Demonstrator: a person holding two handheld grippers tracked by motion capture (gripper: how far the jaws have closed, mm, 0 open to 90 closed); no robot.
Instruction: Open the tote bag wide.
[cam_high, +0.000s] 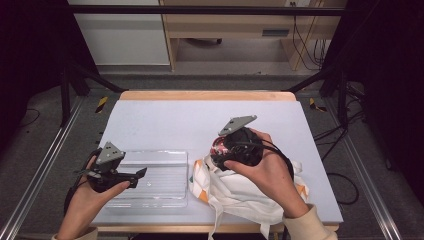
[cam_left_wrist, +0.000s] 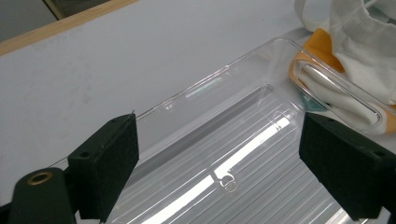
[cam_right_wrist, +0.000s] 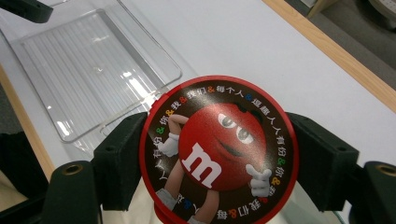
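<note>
White worktop (cam_high: 165, 125) carries a clear plastic tray (cam_high: 160, 177) and a white cloth bag (cam_high: 245, 192) just beside it. Right hand-held gripper (cam_right_wrist: 217, 158) grasps a round red M&M's tin (cam_right_wrist: 218, 151) above the bag. Left hand-held gripper (cam_left_wrist: 217, 163) hovers over the tray, jaws spread, nothing held.

Beyond the work itself

I saw a white table (cam_high: 165, 120) with a wooden edge, and a white cloth bag (cam_high: 250, 192) with orange trim lying on it.
</note>
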